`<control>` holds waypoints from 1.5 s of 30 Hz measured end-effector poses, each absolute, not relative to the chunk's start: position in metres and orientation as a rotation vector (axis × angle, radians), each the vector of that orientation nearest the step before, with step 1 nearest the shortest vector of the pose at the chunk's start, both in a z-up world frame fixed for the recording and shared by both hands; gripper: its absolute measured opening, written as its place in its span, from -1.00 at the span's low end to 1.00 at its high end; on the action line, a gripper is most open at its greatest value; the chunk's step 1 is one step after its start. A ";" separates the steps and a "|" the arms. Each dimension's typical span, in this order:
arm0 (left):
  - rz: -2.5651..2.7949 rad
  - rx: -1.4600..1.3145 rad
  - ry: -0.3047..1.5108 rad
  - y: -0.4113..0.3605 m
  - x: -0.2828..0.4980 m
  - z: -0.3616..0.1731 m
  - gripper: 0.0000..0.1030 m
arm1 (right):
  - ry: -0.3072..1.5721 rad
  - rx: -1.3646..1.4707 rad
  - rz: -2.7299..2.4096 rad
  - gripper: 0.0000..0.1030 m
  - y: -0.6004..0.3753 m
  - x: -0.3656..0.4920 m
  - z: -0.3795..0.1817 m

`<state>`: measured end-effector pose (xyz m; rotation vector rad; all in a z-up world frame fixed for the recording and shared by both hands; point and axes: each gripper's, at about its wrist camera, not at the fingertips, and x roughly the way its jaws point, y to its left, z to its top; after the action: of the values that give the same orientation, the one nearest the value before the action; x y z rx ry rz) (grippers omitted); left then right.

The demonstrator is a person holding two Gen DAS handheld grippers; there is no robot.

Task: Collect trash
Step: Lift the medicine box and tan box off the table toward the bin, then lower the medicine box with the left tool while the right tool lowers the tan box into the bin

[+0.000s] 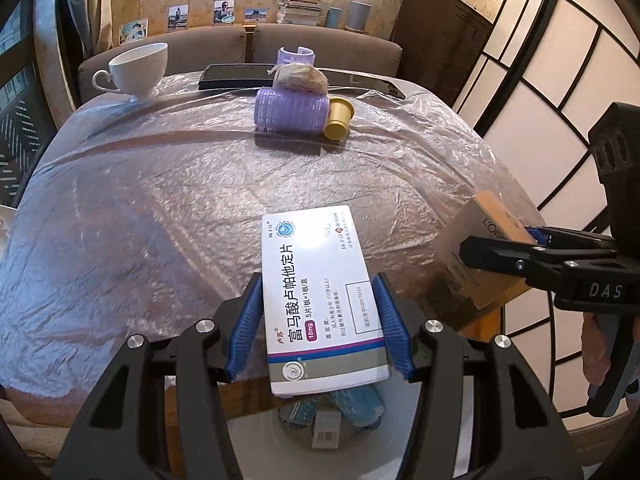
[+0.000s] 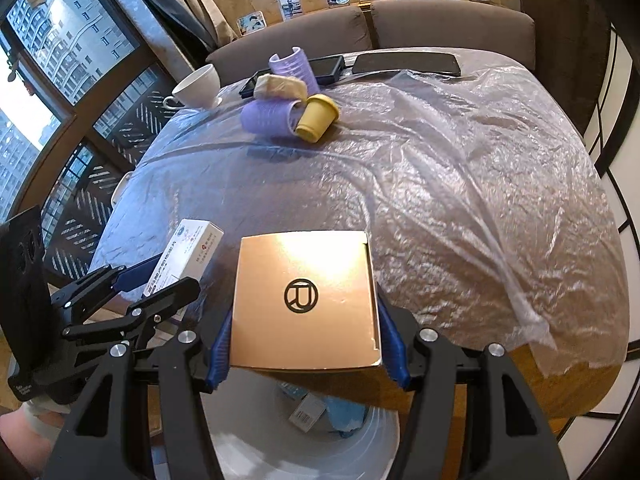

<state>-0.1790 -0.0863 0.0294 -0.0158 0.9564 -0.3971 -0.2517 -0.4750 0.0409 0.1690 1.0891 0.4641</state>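
My left gripper [image 1: 318, 320] is shut on a white medicine box [image 1: 320, 292] with blue print, held over the table's near edge above a white bin [image 1: 248, 440]. My right gripper [image 2: 306, 344] is shut on a gold cardboard box [image 2: 306, 300] with a round black logo, also above the bin [image 2: 248, 444]. The bin holds blue wrappers and a small box [image 2: 308, 410]. Each gripper shows in the other's view: the right one with the gold box [image 1: 496, 248], the left one with the white box [image 2: 184, 256].
The table [image 1: 160, 200] is covered with clear plastic film. At its far side lie purple hair rollers [image 1: 290, 110], a yellow cup [image 1: 338, 118], a crumpled beige wad [image 1: 300, 74], a white teacup [image 1: 138, 70] and dark flat devices [image 1: 236, 76]. A sofa stands behind.
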 end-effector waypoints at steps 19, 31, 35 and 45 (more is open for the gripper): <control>-0.438 -0.004 0.967 -0.078 -0.213 0.033 0.09 | 1.122 0.153 0.523 0.14 -0.468 -0.292 0.045; -0.475 0.030 0.982 -0.083 -0.235 0.031 0.09 | 1.154 0.136 0.530 0.14 -0.470 -0.315 0.039; -0.483 0.036 0.985 -0.084 -0.242 0.031 0.09 | 1.159 0.126 0.538 0.14 -0.468 -0.320 0.039; -0.493 0.039 1.002 -0.080 -0.259 0.028 0.09 | 1.189 0.127 0.571 0.14 -0.464 -0.331 0.034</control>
<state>-0.2588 -0.0803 0.0281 0.0390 1.0020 -0.4934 -0.3309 -0.4635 0.0336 0.1275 1.1892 0.5710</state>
